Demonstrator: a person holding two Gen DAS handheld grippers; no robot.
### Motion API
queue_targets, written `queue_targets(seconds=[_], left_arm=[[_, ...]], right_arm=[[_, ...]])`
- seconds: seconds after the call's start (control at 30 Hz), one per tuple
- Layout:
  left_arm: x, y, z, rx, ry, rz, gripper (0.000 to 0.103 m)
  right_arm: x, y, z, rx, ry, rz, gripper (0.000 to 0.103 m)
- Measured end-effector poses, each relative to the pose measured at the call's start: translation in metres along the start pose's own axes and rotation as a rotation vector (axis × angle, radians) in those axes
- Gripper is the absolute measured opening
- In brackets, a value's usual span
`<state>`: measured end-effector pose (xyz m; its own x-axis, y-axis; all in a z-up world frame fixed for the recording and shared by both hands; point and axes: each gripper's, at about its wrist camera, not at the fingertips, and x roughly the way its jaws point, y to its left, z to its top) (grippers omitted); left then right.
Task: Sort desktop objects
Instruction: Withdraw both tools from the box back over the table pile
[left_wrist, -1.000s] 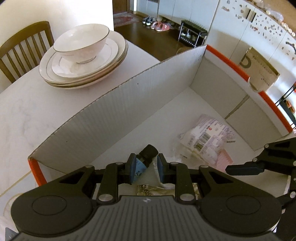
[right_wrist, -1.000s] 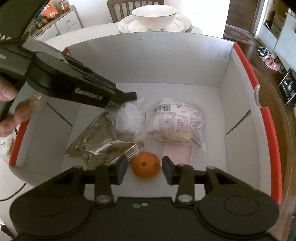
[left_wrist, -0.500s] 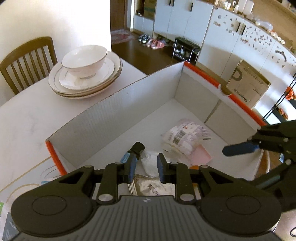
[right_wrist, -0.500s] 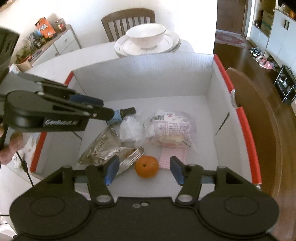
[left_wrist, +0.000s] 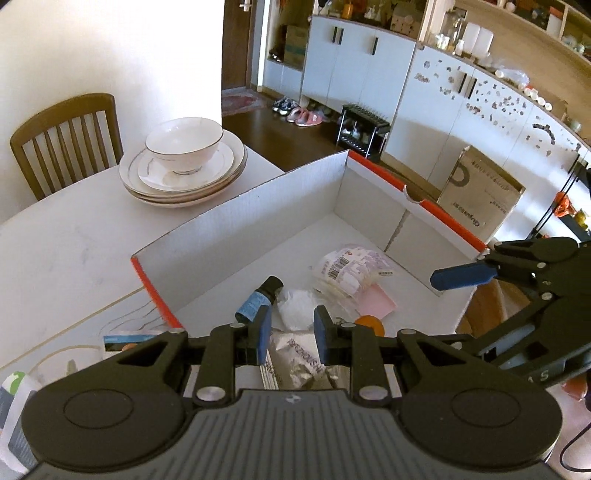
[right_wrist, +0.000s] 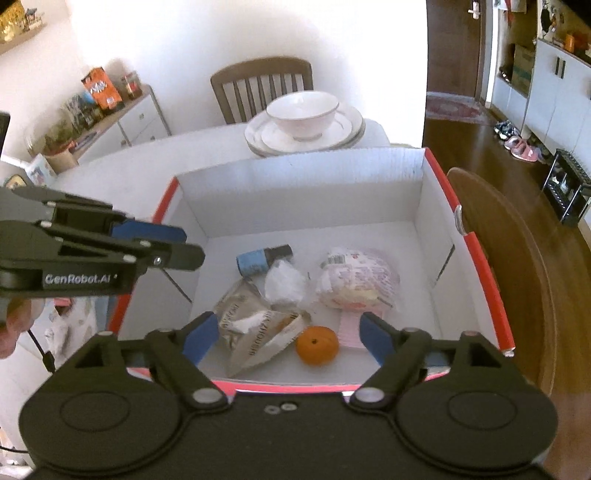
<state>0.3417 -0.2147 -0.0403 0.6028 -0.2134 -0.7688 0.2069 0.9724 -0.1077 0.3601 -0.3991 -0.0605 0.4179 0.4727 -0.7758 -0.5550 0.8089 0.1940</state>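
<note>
Left gripper (left_wrist: 289, 334): we see its jaws drawn in as far as they go, nothing between them.
Right gripper (right_wrist: 286, 334): jaws just spreading wide, empty.
Box (right_wrist: 295, 168): centre frame, holding a small bottle (right_wrist: 263, 259), an orange (right_wrist: 317, 345), and what we take for snack packets (right_wrist: 358, 282).

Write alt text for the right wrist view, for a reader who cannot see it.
The open right gripper, its jaws just opened and holding nothing, hangs above a white cardboard box with red edges. Inside lie an orange, a crumpled foil packet, a small blue-labelled bottle and a wrapped bun. The left gripper reaches in from the left; stacked plates sit behind the box.
</note>
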Motion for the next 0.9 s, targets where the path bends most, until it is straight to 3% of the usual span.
queue_targets(seconds=[0.1, 0.2, 0.33, 0.73, 0.9], left_arm=[[-0.009, 0.003, -0.006, 0.000, -0.014, -0.008, 0.024], [-0.020, 0.008, -0.013, -0.010, -0.032, -0.021, 0.031], [-0.033, 0.013, -0.021, -0.008, -0.061, -0.027, 0.058], [-0.070, 0.035, -0.048, -0.003, -0.109, -0.054, 0.062], [-0.089, 0.053, -0.064, -0.028, -0.130, -0.064, 0.072]], right_arm=[[-0.004, 0.007, -0.003, 0.001, -0.022, 0.000, 0.089], [-0.007, 0.016, -0.005, 0.001, -0.046, -0.008, 0.092], [-0.010, 0.025, -0.007, 0.028, -0.074, -0.012, 0.094], [-0.021, 0.067, -0.021, 0.050, -0.161, -0.045, 0.102], [-0.022, 0.089, -0.024, 0.050, -0.183, -0.060, 0.102]])
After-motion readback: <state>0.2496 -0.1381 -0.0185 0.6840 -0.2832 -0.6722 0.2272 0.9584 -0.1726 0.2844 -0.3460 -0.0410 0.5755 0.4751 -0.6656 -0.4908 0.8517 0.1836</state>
